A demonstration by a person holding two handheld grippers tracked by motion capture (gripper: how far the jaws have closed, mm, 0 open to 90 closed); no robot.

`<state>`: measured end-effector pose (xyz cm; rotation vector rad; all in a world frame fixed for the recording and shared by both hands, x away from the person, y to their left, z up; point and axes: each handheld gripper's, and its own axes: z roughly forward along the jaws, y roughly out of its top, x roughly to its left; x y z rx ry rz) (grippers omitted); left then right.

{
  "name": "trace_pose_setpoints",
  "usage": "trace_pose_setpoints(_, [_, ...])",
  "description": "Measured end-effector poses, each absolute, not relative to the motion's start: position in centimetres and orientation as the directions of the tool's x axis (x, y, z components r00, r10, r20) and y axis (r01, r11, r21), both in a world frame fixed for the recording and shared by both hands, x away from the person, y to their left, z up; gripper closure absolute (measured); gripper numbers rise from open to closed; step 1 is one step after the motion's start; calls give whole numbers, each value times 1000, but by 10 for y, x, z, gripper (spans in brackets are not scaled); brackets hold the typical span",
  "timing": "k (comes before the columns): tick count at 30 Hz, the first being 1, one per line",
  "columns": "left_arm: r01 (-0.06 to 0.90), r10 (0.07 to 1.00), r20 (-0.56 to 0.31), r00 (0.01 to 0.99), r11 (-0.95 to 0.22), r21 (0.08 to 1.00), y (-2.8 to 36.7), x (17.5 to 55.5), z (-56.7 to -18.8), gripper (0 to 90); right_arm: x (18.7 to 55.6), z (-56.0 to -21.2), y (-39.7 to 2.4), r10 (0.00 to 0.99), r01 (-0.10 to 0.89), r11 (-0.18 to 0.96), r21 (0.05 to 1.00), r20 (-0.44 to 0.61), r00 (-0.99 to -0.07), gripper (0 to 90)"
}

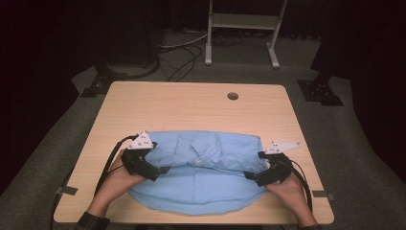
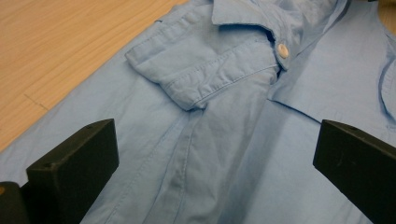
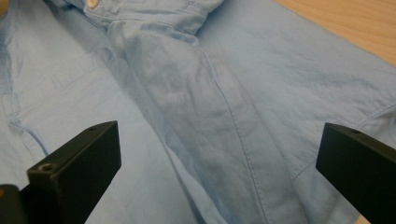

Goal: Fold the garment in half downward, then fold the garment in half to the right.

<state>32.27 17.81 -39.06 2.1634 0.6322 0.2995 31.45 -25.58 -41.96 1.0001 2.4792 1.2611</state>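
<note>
Showing two hand-held grippers poised at either side of a light blue cotton button-up shirt [image 1: 201, 167] lying on a pale wooden table [image 1: 191, 103].

The shirt lies partly folded on the near half of the table, its upper part doubled over so that the collar [image 2: 243, 21] and a white button [image 2: 282, 50] lie across the middle and the rounded hem faces the person. The left gripper [image 1: 163, 170] sits over the shirt's left edge and the right gripper [image 1: 249, 175] over its right edge, each held in one of the person's hands. In the left gripper view and the right gripper view alike, the black fingers [image 2: 74, 163] stand spread wide apart above the cloth, pinching nothing, with folded fabric lying between them. A round cable hole [image 1: 232, 96] marks the far side of the table.
</note>
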Motion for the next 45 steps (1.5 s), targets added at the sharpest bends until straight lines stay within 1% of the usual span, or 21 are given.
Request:
trace_pose_setpoints(18, [331, 487, -12, 874, -576, 748, 158, 333, -395, 0, 328, -420, -233, 592, 462, 457, 760, 128, -796, 0])
trace_pose_setpoints(29, [356, 486, -38, 873, -581, 732, 149, 347, -404, 0, 338, -418, -215, 572, 452, 476, 754, 124, -811, 0])
trace_pose_setpoints(33, [360, 485, -33, 874, -600, 714, 145, 353, -404, 0, 344, -419, -206, 560, 455, 480, 750, 138, -817, 0])
trace_pose_setpoints(36, [354, 483, -30, 875, -598, 719, 142, 357, -401, 0, 348, -418, -199, 547, 453, 483, 750, 146, -824, 0])
trace_pose_setpoints(45, [377, 462, -62, 885, -630, 679, 132, 367, -409, 0, 362, -421, -177, 508, 450, 488, 748, 176, -843, 0])
